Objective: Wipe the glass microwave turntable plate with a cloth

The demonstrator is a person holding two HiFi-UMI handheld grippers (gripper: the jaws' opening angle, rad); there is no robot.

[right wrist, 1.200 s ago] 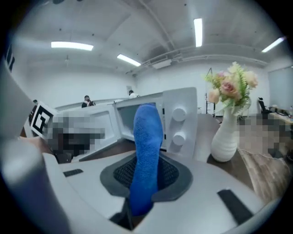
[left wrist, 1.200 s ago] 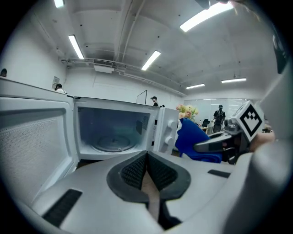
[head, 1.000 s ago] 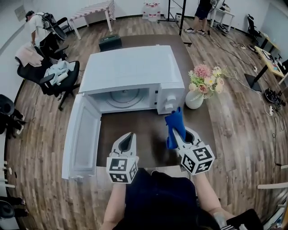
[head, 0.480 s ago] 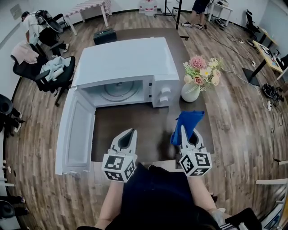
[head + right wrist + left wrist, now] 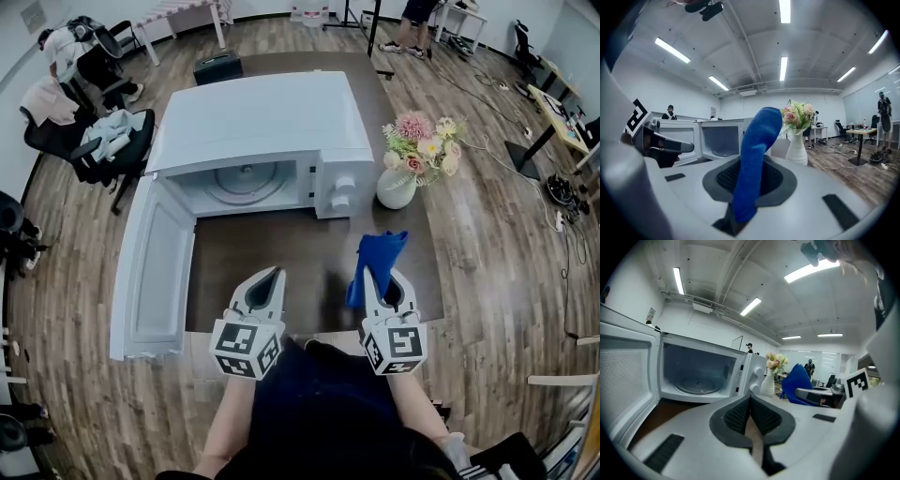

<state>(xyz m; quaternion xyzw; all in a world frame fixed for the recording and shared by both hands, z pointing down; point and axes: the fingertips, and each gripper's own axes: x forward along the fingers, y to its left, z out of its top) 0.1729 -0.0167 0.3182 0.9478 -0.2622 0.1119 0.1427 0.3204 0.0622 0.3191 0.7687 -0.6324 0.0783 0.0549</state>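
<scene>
Approach stage, head view with both gripper views. The microwave [image 5: 255,114] stands at the far side of the dark table [image 5: 281,251], and its door [image 5: 155,272] is swung fully open to the left. The glass turntable plate [image 5: 242,182] lies flat on the cavity floor, still seated inside the oven and untouched by either tool.

The right gripper [image 5: 379,279] has its jaws clamped on the lower part of the blue cloth [image 5: 380,249]. The free end rises above the jaws and flops toward the far side. The left gripper [image 5: 273,276] has its jaws pressed together with nothing between them, and it points at the open cavity. A white vase of flowers [image 5: 395,191] stands just to the right of the microwave, near the cloth's likely path.

Change over the last second: the cloth first stood close against the microwave's control panel, then spread wide, and now hangs narrower, with bare table showing between it and the oven front. The left gripper keeps much the same place beside the right one. The camera has also moved, so part of this shift may be only apparent.

Interpretation: wiping has not begun. The cloth is secured but remains outside and to the right of the opening, so it must probably travel left and farther in to reach the plate. The empty left gripper is free to steady or withdraw the plate.
</scene>
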